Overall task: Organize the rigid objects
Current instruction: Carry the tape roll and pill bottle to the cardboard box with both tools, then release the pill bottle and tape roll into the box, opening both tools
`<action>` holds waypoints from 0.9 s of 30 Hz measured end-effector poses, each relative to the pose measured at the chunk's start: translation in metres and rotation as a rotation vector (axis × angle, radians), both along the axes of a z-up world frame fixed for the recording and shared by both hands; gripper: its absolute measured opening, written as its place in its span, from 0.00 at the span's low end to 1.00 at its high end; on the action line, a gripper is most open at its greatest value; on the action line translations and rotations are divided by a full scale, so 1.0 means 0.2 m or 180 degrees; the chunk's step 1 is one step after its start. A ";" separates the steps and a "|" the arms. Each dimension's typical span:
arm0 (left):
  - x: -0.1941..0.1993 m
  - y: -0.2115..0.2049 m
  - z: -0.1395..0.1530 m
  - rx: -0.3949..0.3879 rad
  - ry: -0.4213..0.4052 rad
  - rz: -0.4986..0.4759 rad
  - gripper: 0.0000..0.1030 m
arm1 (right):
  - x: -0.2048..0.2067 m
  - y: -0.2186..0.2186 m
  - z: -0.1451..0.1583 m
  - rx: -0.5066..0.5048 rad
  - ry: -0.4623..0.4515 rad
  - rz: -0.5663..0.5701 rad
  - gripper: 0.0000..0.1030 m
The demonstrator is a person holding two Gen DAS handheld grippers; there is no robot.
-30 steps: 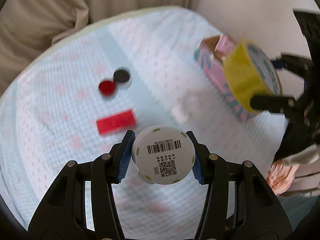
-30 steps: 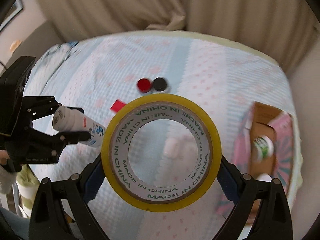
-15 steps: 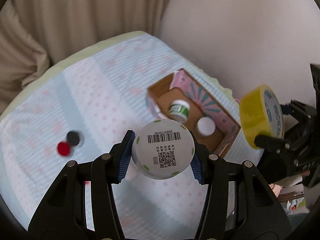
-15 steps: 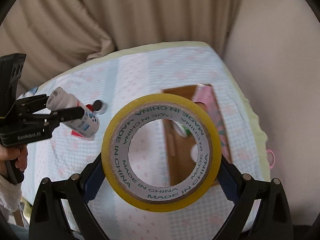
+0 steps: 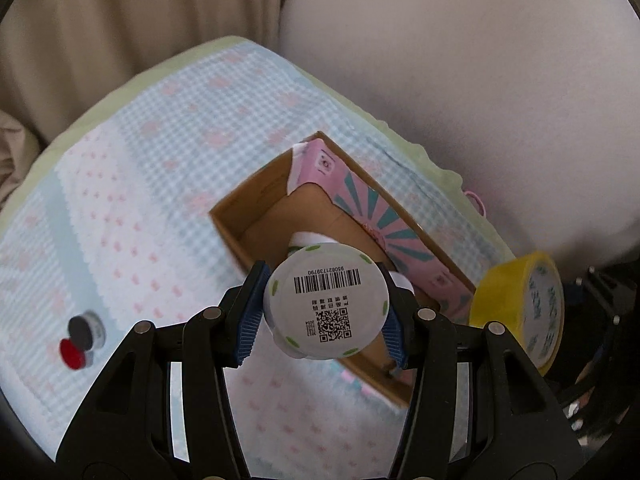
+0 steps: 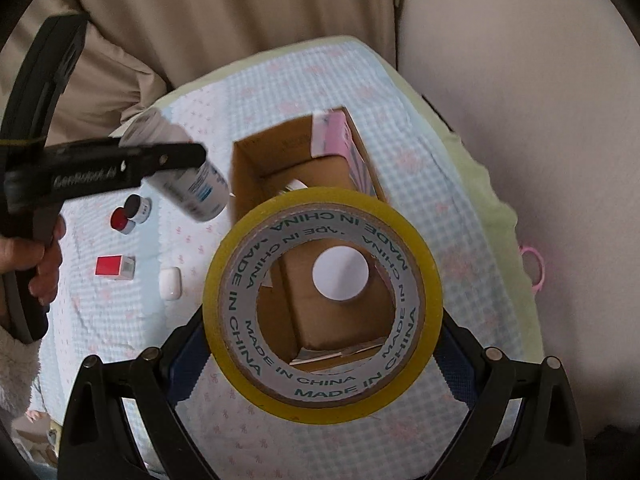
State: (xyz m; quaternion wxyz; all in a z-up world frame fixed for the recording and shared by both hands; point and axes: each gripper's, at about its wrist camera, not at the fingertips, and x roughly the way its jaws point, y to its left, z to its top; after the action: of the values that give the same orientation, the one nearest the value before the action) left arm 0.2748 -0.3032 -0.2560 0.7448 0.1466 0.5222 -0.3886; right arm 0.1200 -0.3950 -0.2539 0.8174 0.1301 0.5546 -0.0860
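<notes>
Tape roll sits clamped in your right hand-held gripper, directly above the open cardboard box; left hand-held gripper clamps the bottle, axis pointing boxward

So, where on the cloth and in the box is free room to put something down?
Free: the cloth beyond the box, toward the curtain, and the strip between box and near edge. In the box, a white lid takes part of the floor. Crowded: left of the box, by two small jars, red block, white case.
</notes>
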 end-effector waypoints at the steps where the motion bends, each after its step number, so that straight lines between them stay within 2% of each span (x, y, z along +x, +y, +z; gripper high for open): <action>1: 0.02 -0.04 -0.03 0.0018 0.0018 -0.0005 0.46 | 0.00 -0.02 -0.03 0.0023 0.0024 -0.0019 0.94; 15: 0.25 -0.39 -0.42 0.0263 0.0157 -0.0096 0.46 | 0.16 -0.06 -0.45 0.0189 0.0208 0.0047 0.94; 17: 0.27 -0.41 -0.43 0.0212 0.0208 -0.0096 0.46 | 0.18 -0.05 -0.49 0.0220 0.0231 0.0057 0.94; 19: 0.29 -0.44 -0.43 0.0238 0.0144 -0.0096 0.46 | 0.18 -0.04 -0.52 0.0244 0.0232 0.0033 0.94; 22: 0.32 -0.46 -0.38 0.0095 0.0155 -0.0127 0.46 | 0.18 -0.02 -0.55 0.0229 0.0233 -0.0013 0.94; 24: 0.33 -0.50 -0.36 0.0110 0.0156 -0.0186 0.47 | 0.18 -0.02 -0.56 0.0214 0.0251 -0.0087 0.95; 25: 0.33 -0.51 -0.36 0.0159 0.0160 -0.0205 0.49 | 0.19 -0.03 -0.57 0.0212 0.0270 -0.0138 0.98; 27: 0.33 -0.51 -0.34 0.0198 0.0123 -0.0182 0.75 | 0.18 -0.04 -0.56 0.0234 0.0181 -0.0192 1.00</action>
State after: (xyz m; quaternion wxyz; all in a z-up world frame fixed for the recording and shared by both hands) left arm 0.3402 -0.4044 -0.3233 0.7183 0.1770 0.5439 -0.3960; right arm 0.1560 -0.4038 -0.3665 0.7930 0.1741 0.5763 -0.0938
